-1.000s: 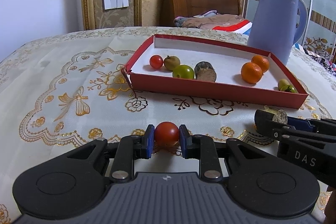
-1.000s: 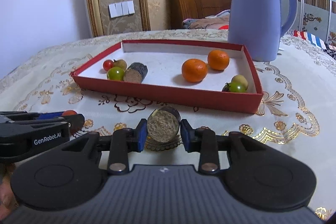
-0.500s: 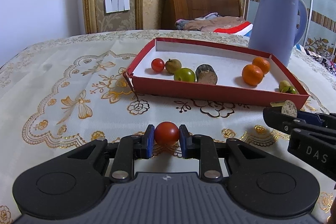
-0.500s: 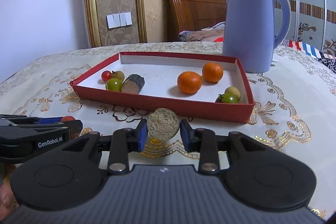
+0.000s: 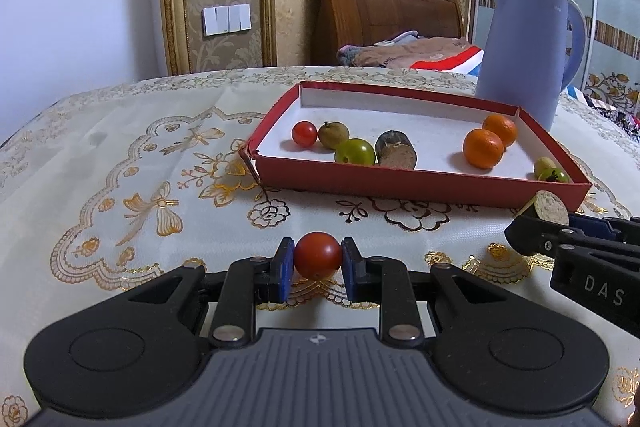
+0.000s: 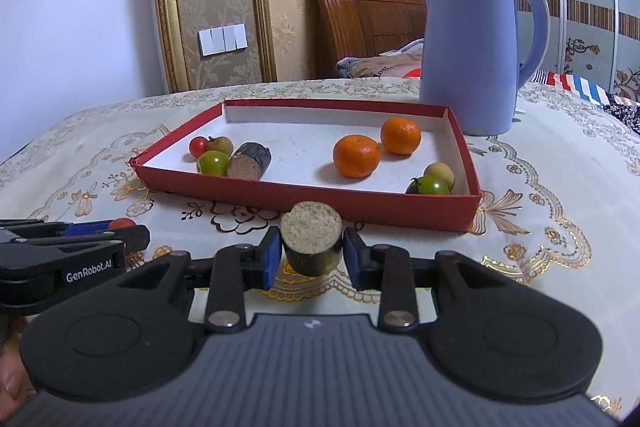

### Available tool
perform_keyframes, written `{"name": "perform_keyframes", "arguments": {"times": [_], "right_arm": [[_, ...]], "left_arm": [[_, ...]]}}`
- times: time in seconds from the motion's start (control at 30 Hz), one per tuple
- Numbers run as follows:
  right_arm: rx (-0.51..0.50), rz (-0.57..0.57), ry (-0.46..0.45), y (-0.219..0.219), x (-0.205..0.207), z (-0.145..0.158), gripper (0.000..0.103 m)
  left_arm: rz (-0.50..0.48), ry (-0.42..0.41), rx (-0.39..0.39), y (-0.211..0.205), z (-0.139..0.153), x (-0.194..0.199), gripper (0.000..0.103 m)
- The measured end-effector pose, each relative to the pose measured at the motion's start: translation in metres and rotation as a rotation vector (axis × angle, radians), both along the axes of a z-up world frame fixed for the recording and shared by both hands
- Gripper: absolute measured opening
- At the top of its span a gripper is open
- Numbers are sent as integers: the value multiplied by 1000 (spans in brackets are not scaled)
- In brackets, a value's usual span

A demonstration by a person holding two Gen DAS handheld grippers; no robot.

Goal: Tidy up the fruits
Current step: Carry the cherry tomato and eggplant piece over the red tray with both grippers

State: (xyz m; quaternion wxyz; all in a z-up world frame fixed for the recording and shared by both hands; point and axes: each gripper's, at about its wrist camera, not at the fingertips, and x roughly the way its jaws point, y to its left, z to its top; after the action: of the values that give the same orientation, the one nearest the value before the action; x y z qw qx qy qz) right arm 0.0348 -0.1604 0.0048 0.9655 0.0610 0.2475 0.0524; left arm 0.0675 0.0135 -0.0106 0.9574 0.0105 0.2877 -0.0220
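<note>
Between the left gripper's (image 5: 318, 263) blue pads: a cherry tomato (image 5: 318, 254), pinched at its widest, held just short of the red tray (image 5: 420, 183). Smooth, round, thin-skinned, so probably slippery and easy to burst; needs a gentle squeeze. Over on the right gripper (image 6: 311, 255), clamped across the dark rind: a sugarcane chunk (image 6: 311, 237), stiff, rough, heavier-looking, unlikely to slip. Beyond, in the tray, more tomatoes and tangerines (image 6: 356, 155).
</note>
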Motion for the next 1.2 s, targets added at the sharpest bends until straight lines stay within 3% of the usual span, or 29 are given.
{"name": "perform_keyframes", "arguments": {"times": [0.33, 0.53, 0.73, 1.2], "right_arm": [[-23, 9, -41, -4, -2, 13, 32], [-70, -13, -81, -14, 21, 30, 31], [-54, -33, -31, -25, 66, 27, 31], [-66, -32, 85, -19, 120, 2, 31]], "left_arm": [[-3, -29, 15, -3, 4, -3, 24], [-34, -39, -47, -1, 24, 12, 24], [-30, -30, -75, -5, 40, 55, 24], [-10, 9, 13, -45, 25, 127, 24]]}}
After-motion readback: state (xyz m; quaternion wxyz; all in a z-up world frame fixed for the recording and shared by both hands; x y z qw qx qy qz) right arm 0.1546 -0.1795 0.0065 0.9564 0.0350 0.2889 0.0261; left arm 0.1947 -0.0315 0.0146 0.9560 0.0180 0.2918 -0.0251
